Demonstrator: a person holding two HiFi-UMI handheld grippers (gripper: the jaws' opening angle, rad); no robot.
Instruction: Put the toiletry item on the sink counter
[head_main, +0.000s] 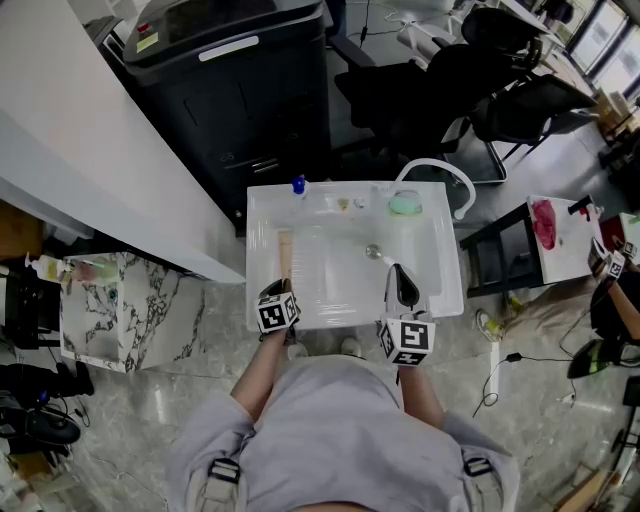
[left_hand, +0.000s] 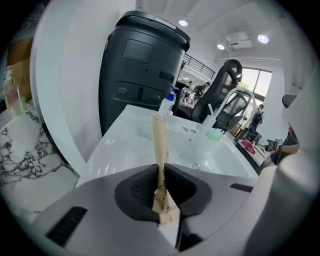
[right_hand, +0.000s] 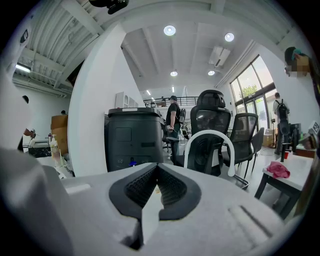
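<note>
- The person stands at the front edge of the white sink (head_main: 452, 270), a gripper in each hand.
- The left gripper (head_main: 284, 290) is clenched on a flat beige tube (head_main: 285, 250); its gripper view shows both dark pads pressed against the tube's lower end (left_hand: 159, 140), which is crimped.
- The tube sticks out ahead of the jaws, over the left part of the sink. I can't tell whether its far end touches the white surface.
- The right gripper (head_main: 398, 278) hangs over the front right of the basin, just short of the drain (head_main: 373, 252). Its jaws are pressed together with nothing between them (right_hand: 157, 182).
- Along the sink's back ledge stand a blue-capped bottle (head_main: 298, 186) at the left and a green item (head_main: 404, 204) at the right, near the foot of the arched white tap (head_main: 450, 175).
- Behind the sink is a big black bin (head_main: 235, 80).
- To the left, well apart from the sink, is a marble stand (head_main: 130, 310).
</note>
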